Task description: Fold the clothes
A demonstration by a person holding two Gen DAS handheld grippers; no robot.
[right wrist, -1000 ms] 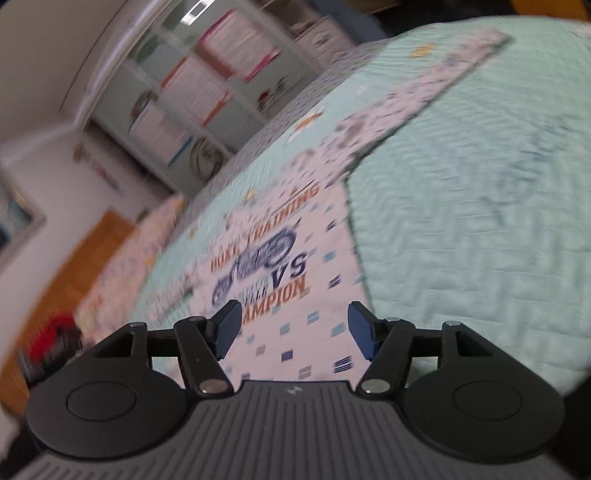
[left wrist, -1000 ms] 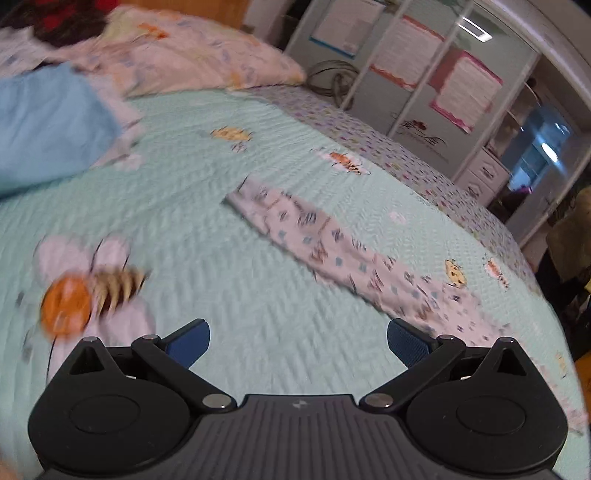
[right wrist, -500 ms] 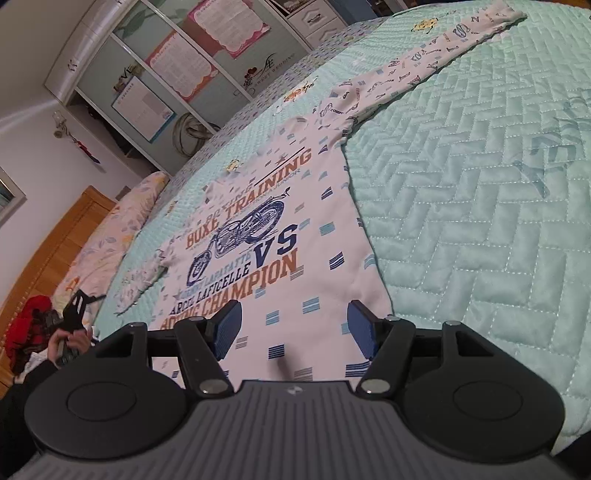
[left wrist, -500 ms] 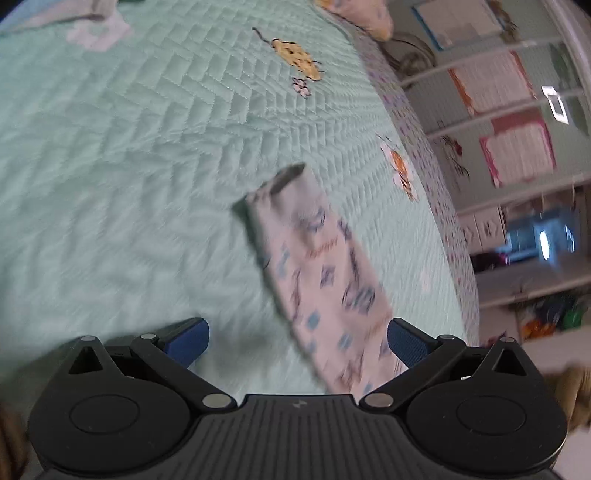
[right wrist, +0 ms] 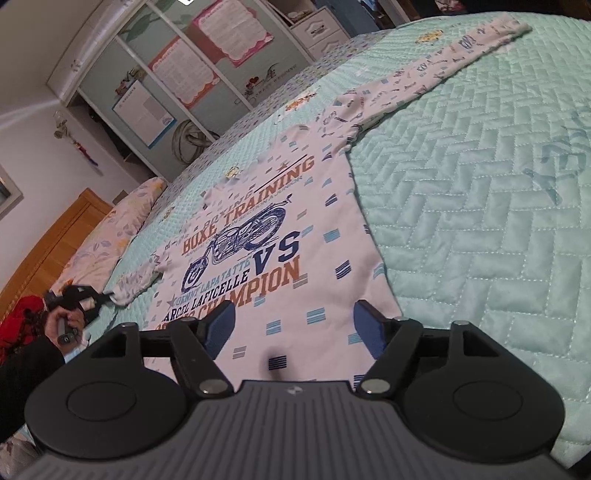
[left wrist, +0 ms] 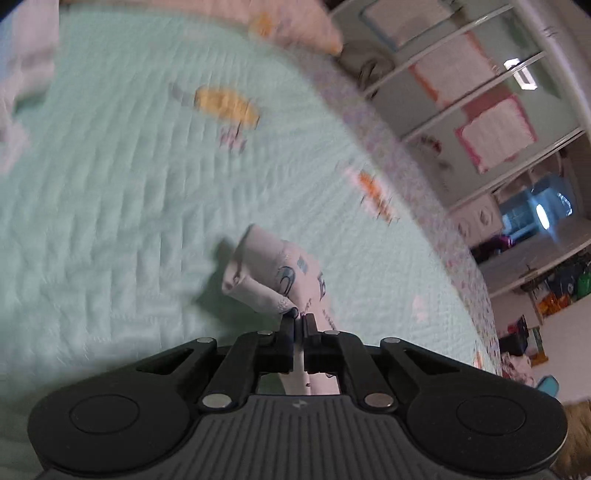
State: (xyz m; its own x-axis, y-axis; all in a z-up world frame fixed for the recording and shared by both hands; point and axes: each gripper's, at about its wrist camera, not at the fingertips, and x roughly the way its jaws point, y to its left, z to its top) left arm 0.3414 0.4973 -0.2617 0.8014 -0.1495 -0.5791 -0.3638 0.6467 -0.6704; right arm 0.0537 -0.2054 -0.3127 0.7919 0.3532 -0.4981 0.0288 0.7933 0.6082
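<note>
White sleeve (left wrist: pixel 280 273) | pinched, apparently, in left hand-held gripper (left wrist: pixel 298 320)

Left gripper (left wrist: pixel 298 318) low in middle of pic, jaws shut tight on sleeve (left wrist: pixel 275 275) of white shirt w/ small blue prints. Just snapped closed, cloth pinched between. Sleeve end bunched and curled up just past the tips, lifted a bit, dark shadow under it on left. More white cloth hanging down under the fingers (left wrist: pixel 286 325). Pale green quilt (left wrist: pixel 110 206) all around, zigzag stitching, blurry. Yellow bug pic (left wrist: pixel 227 105) far on quilt, orange one (left wrist: pixel 375 192) to right. Pillow (left wrist: pixel 291 26) at far end. Cupboard doors w/ pink posters (left wrist: pixel 495 129) far right.
</note>
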